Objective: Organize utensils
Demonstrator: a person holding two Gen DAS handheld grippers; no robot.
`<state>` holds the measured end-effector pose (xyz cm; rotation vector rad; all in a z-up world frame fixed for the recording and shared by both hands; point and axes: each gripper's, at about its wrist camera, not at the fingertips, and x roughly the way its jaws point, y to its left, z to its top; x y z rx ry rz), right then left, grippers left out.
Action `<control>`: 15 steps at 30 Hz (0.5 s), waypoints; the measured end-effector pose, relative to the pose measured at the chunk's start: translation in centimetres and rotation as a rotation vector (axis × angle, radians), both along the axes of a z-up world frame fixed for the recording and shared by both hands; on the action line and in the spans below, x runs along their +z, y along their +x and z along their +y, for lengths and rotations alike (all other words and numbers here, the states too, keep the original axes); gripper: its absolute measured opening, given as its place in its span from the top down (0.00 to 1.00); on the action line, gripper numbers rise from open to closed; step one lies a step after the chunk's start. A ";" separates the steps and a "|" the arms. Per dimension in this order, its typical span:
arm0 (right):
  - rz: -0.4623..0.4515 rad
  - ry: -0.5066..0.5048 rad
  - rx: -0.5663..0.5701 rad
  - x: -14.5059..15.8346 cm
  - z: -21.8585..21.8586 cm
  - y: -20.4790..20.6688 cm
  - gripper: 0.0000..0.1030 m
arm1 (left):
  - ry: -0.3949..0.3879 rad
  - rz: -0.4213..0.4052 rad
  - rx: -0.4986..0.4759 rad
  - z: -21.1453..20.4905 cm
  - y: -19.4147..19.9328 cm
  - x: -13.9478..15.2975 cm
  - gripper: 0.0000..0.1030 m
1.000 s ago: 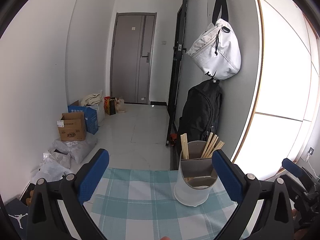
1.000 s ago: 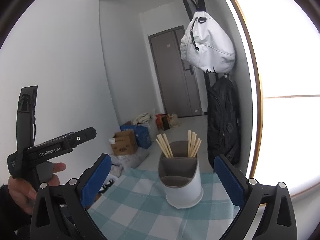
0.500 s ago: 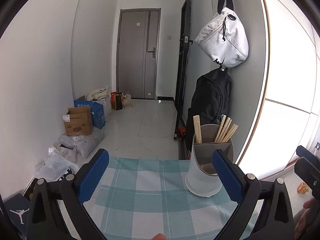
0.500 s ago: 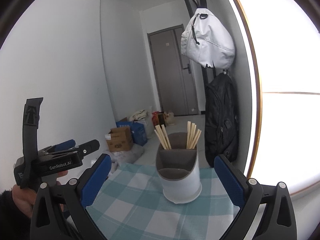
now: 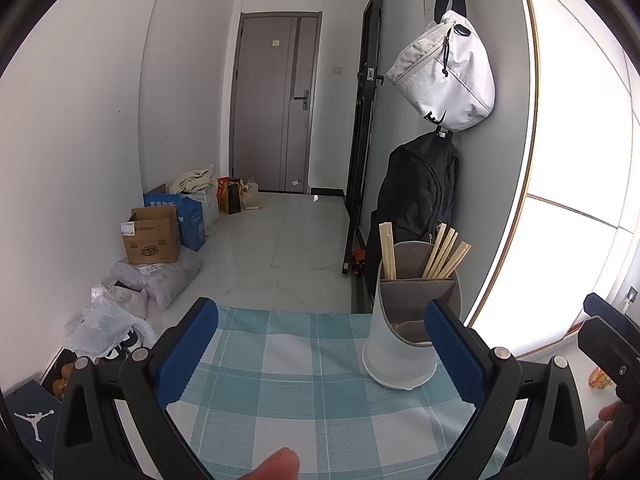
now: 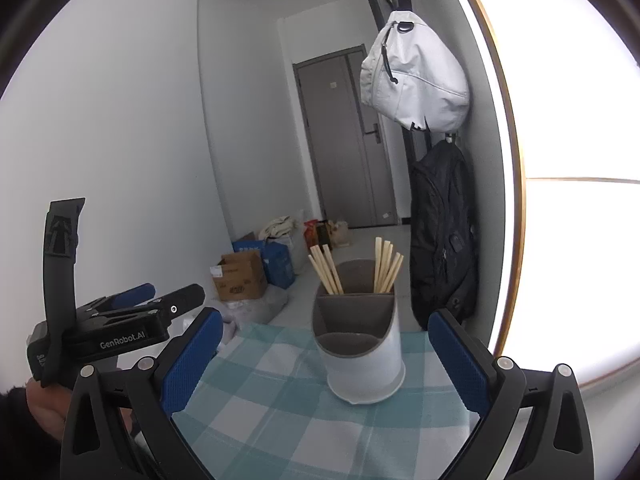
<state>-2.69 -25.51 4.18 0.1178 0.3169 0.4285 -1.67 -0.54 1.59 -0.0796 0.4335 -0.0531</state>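
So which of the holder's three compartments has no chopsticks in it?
The front one, nearest the cameras, shows no sticks. The two rear compartments of the utensil holder each hold chopsticks: a left bundle and a right bundle.

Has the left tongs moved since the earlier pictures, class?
Yes. In the right wrist view the left tongs now reaches further right, toward the chopstick holder, judged against the cardboard box.

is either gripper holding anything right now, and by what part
Nothing is held. The left gripper and right gripper are both open and empty, short of the utensil holder.
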 end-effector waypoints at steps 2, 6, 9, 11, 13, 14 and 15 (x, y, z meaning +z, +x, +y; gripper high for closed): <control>-0.010 -0.002 0.003 0.1 0.0 -0.1 0.00 | -0.004 0.005 -0.002 0.0 0.1 0.0 0.03; -0.016 -0.014 0.009 0.1 0.2 -0.3 0.00 | -0.005 -0.001 0.004 0.1 -0.1 0.0 0.03; -0.016 -0.020 0.013 0.0 0.3 -0.4 0.00 | -0.005 -0.003 0.009 0.2 -0.1 -0.1 0.03; -0.018 -0.023 0.013 0.1 0.4 -0.4 0.00 | -0.012 0.003 0.005 0.3 -0.1 -0.1 0.03; -0.019 -0.018 0.012 0.1 0.3 -0.4 0.00 | -0.017 0.002 0.009 0.4 -0.1 -0.1 0.03; -0.018 -0.016 0.012 0.1 0.3 -0.4 0.00 | -0.015 0.000 0.012 0.4 -0.1 -0.1 0.03; -0.018 -0.016 0.011 0.0 0.3 -0.4 0.00 | -0.014 -0.001 0.014 0.4 -0.1 -0.1 0.03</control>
